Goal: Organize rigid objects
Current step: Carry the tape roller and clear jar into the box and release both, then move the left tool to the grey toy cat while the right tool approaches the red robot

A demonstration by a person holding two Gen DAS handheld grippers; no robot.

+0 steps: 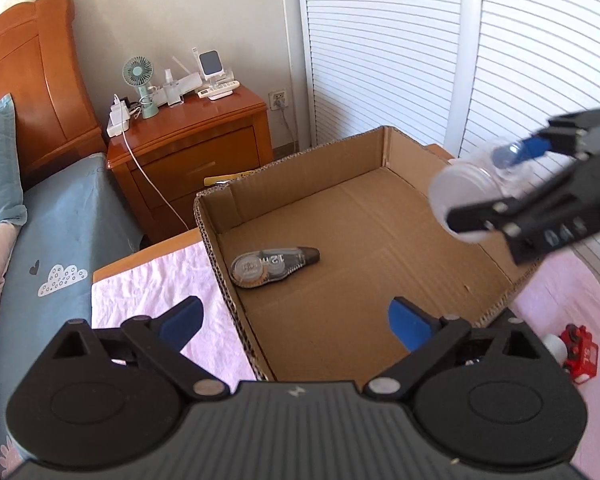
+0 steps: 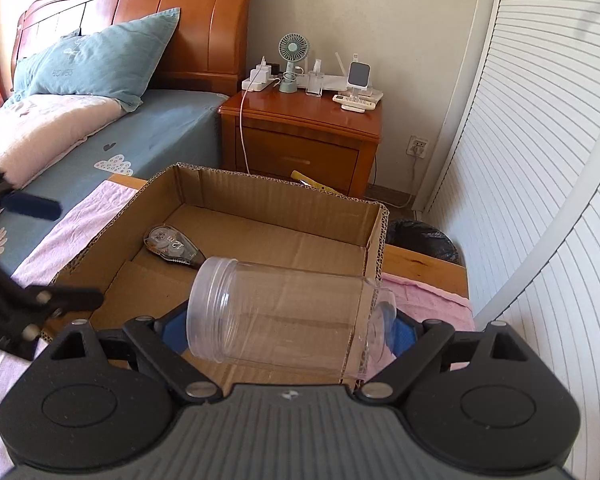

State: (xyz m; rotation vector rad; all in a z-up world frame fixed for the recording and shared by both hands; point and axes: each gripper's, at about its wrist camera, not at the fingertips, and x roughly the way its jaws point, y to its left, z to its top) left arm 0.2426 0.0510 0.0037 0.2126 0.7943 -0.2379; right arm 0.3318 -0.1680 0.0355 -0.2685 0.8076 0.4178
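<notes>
Above the cardboard box (image 2: pixel 260 216) on the worktop (image 2: pixel 424 258), the right claw (image 2: pixel 288 330) carries a clear plastic jar (image 2: pixel 284 312) on its side, clamped across its width, mouth toward the left, so it can be lowered inside. The left claw (image 1: pixel 294 318) stands wide and empty over the box's near edge. A tape dispenser (image 1: pixel 272 266) already lies on the box floor. A red toy truck (image 1: pixel 578 354) waits outside on the pink cloth (image 1: pixel 156 280).

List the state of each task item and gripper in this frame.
Clear jar: lidless, on its side, held above the box.
Correction tape: lying flat inside the box.
Cardboard box: open-topped.
Left gripper: open, holding nothing.
Right gripper: shut on the jar.
Red toy: on the pink cloth, outside the box.
</notes>
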